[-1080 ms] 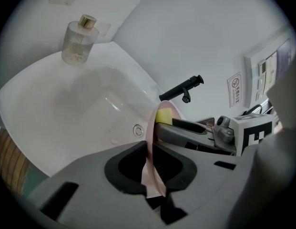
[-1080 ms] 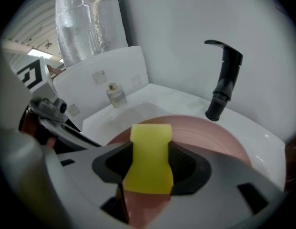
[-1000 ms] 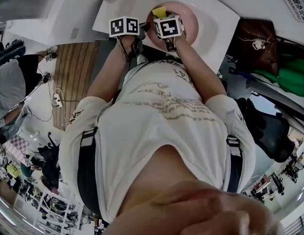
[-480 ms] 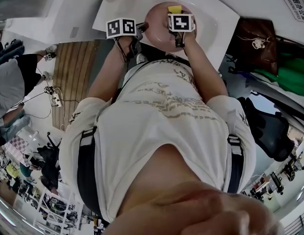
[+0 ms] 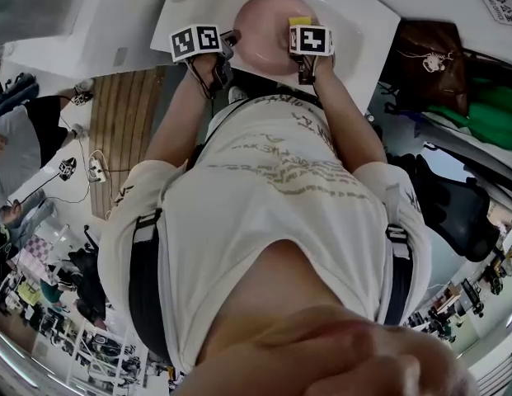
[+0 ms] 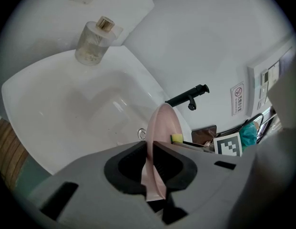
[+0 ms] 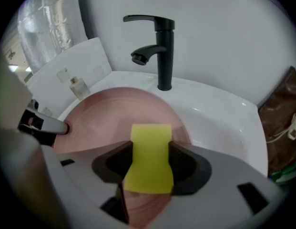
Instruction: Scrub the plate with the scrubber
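A pink plate [image 5: 260, 25] hangs over the white sink [image 5: 354, 35], held by its left rim. My left gripper [image 5: 231, 38] is shut on that rim; in the left gripper view the plate [image 6: 159, 128] stands edge-on between the jaws [image 6: 150, 163]. My right gripper [image 5: 301, 27] is shut on a yellow scrubber [image 5: 299, 21]. In the right gripper view the scrubber [image 7: 148, 156] sticks out past the jaws [image 7: 148, 168] and lies against the plate's face [image 7: 105, 120].
A black faucet [image 7: 157, 49] rises behind the plate at the sink's back edge. A small glass bottle [image 6: 94, 43] stands at the sink's far left corner. A brown bag [image 5: 429, 64] and green cloth [image 5: 482, 110] lie right of the sink. The person's torso fills the head view's middle.
Both grippers have moved away from the body, further over the sink. The right gripper and scrubber slid from the plate's left side to its right side.
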